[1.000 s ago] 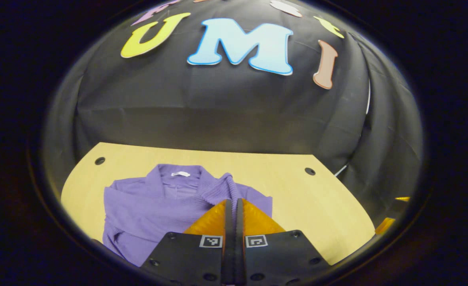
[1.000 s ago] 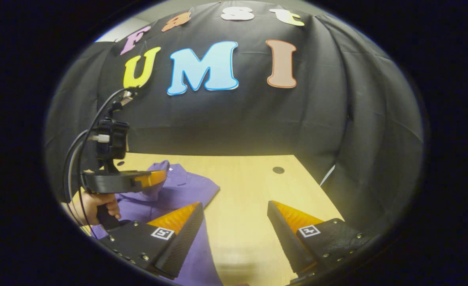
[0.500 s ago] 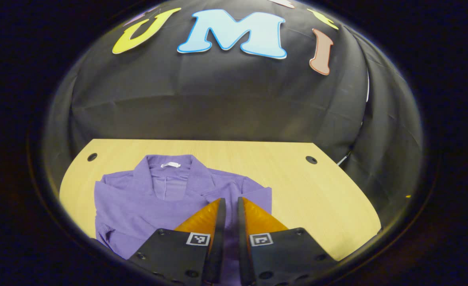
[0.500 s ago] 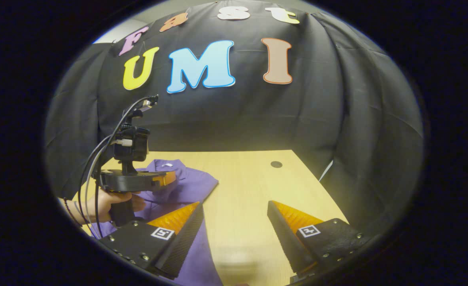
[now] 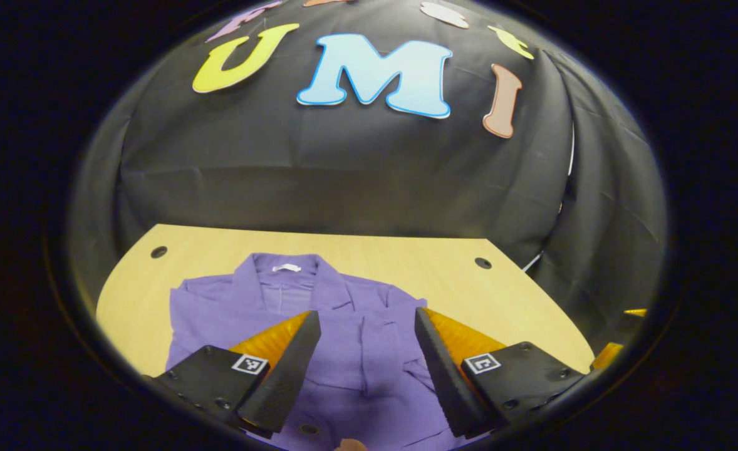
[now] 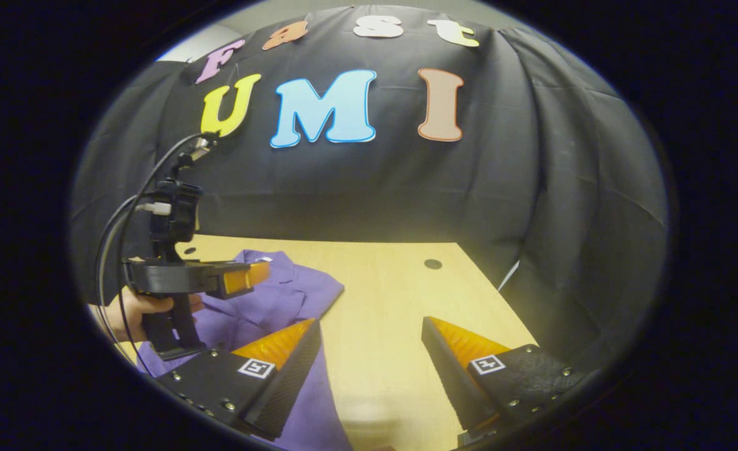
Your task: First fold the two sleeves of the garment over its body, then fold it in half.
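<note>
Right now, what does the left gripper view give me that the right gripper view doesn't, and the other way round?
Left gripper view: the purple garment's collar with its white neck tag, the sleeves folded over the body, and the left tongs open above it. Right gripper view: the hand holding the left tongs from the side, its cables, and the right tongs open over bare table. Both: the purple garment on the wooden table.

Light wooden table point(image 5: 457, 282) with round holes near its far corners point(image 5: 483, 262). Black cloth wall point(image 6: 356, 188) hangs creased directly behind it.
</note>
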`<move>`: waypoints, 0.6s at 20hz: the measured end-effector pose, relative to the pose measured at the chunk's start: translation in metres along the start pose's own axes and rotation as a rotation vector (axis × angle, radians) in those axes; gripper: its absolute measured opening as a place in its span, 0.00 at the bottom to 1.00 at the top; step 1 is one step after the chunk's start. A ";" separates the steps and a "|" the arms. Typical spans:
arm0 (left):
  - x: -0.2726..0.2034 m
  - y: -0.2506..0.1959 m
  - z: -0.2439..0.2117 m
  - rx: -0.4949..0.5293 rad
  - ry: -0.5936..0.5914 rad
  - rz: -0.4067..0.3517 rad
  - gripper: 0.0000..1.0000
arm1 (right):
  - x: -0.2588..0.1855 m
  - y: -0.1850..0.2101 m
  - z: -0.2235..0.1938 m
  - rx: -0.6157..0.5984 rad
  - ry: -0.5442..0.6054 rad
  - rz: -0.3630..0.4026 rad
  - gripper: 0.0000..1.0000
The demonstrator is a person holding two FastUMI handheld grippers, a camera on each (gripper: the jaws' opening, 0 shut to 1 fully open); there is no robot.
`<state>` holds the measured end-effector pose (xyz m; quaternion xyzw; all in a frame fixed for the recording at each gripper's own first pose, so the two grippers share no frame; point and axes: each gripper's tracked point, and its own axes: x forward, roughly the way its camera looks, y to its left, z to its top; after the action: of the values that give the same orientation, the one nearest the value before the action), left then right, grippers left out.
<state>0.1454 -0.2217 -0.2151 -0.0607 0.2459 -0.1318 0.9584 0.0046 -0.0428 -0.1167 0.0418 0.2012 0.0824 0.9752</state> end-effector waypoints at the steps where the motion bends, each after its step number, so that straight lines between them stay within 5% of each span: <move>1: -0.013 0.006 0.000 0.014 -0.010 0.001 0.94 | -0.003 0.004 -0.003 -0.002 0.004 -0.004 0.97; 6: -0.087 0.054 -0.013 0.002 -0.036 0.021 0.95 | -0.017 0.041 -0.028 0.020 0.034 0.045 0.97; 12: -0.157 0.108 -0.038 0.025 -0.044 0.058 0.95 | -0.038 0.064 -0.059 -0.011 0.060 0.015 0.97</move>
<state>0.0182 -0.0754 -0.1965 -0.0445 0.2248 -0.1059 0.9676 -0.0627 0.0159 -0.1488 0.0352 0.2298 0.0923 0.9682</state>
